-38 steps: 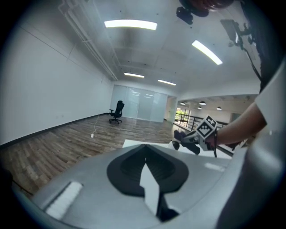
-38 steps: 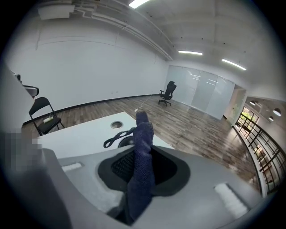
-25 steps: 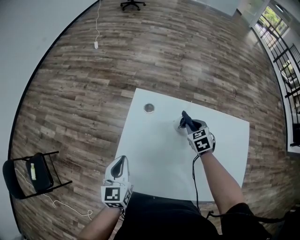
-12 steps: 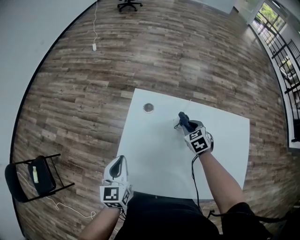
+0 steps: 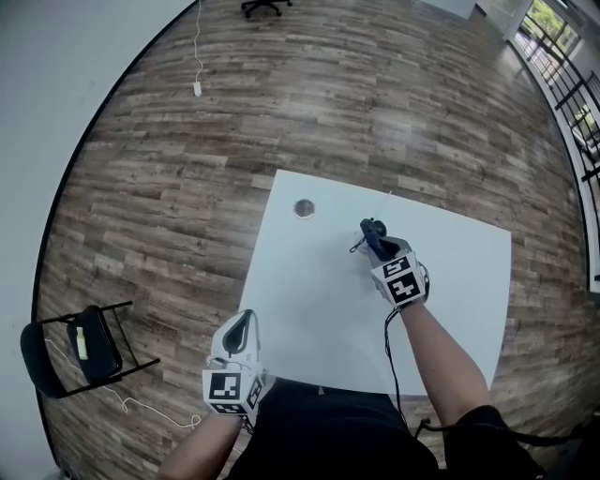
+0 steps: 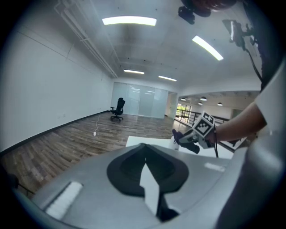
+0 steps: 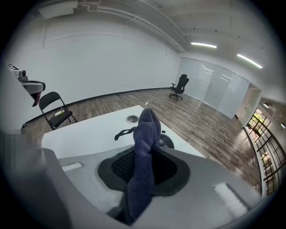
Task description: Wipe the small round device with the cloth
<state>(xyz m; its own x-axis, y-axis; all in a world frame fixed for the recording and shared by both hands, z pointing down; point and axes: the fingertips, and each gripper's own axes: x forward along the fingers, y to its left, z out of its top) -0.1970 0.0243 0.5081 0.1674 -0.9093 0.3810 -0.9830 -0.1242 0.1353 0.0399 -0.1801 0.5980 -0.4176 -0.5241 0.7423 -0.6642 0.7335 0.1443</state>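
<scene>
A dark blue cloth (image 7: pixel 146 134) stands up between the jaws of my right gripper (image 7: pixel 145 154), which is shut on it. Just past the cloth, the small round black device (image 7: pixel 166 141) lies on the white table (image 7: pixel 94 129), half hidden by the gripper body; its dark cord (image 7: pixel 122 133) trails left. In the head view, the right gripper (image 5: pixel 379 246) sits over the table's far middle with the cloth (image 5: pixel 368 228) at its tip. My left gripper (image 5: pixel 242 325) hangs off the table's near-left edge, shut with nothing in it; its tips (image 6: pixel 144 146) point across the table.
A round grommet hole (image 5: pixel 303 208) sits near the table's far-left corner. A black folding chair (image 5: pixel 84 349) stands on the wood floor at left. An office chair (image 5: pixel 265 7) and a floor cable (image 5: pixel 197 86) are far off.
My right gripper has shifted slightly across the table with the cloth still in its jaws. The left gripper has stayed put.
</scene>
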